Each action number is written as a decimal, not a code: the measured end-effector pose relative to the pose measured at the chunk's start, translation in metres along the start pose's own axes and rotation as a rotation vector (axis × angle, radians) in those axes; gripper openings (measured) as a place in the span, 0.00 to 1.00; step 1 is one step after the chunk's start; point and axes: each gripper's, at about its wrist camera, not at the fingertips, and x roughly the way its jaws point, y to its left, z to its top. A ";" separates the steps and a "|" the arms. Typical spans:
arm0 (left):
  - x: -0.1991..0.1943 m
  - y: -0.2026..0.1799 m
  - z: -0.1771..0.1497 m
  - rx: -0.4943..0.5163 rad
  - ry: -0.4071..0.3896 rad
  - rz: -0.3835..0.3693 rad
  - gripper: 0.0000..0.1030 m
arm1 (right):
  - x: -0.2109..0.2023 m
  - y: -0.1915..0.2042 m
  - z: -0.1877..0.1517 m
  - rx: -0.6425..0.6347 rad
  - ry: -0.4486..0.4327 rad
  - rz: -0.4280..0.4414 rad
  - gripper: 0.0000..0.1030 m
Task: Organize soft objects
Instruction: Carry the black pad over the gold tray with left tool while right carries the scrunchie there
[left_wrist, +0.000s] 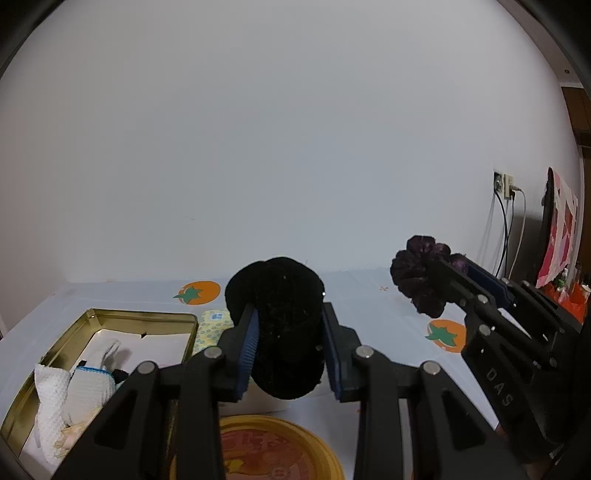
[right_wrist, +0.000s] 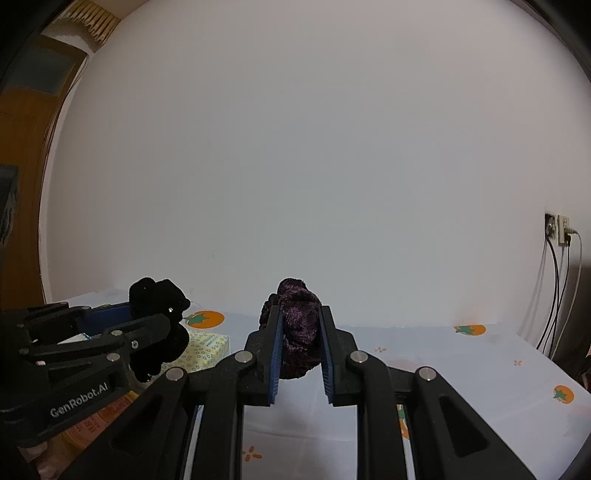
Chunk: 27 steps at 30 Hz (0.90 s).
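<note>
My left gripper (left_wrist: 290, 317) is shut on a black fuzzy scrunchie (left_wrist: 284, 325) and holds it above the table. My right gripper (right_wrist: 300, 325) is shut on a dark purple velvet scrunchie (right_wrist: 299, 332), also held in the air. In the left wrist view the right gripper (left_wrist: 448, 271) with the purple scrunchie (left_wrist: 419, 280) is to the right. In the right wrist view the left gripper (right_wrist: 147, 317) with the black scrunchie (right_wrist: 159, 325) is to the left. A gold rectangular tin (left_wrist: 147, 316) at lower left holds white soft items (left_wrist: 74, 391).
A round gold lid (left_wrist: 280, 450) lies below the left gripper. A yellow patterned tissue pack (right_wrist: 205, 349) lies behind the tin. The table has a white cloth with orange fruit prints (left_wrist: 199, 292). A white wall stands behind; a socket with cables (left_wrist: 504, 186) is at the right.
</note>
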 end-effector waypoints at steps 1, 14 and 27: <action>-0.001 0.001 0.000 -0.002 -0.002 0.000 0.30 | 0.000 0.001 -0.001 -0.003 -0.002 -0.002 0.19; -0.008 0.012 0.001 -0.019 -0.008 -0.003 0.30 | 0.003 0.008 -0.008 -0.001 -0.001 -0.023 0.19; -0.010 0.025 0.004 -0.034 -0.002 -0.007 0.30 | 0.019 0.004 0.003 0.032 0.045 0.000 0.19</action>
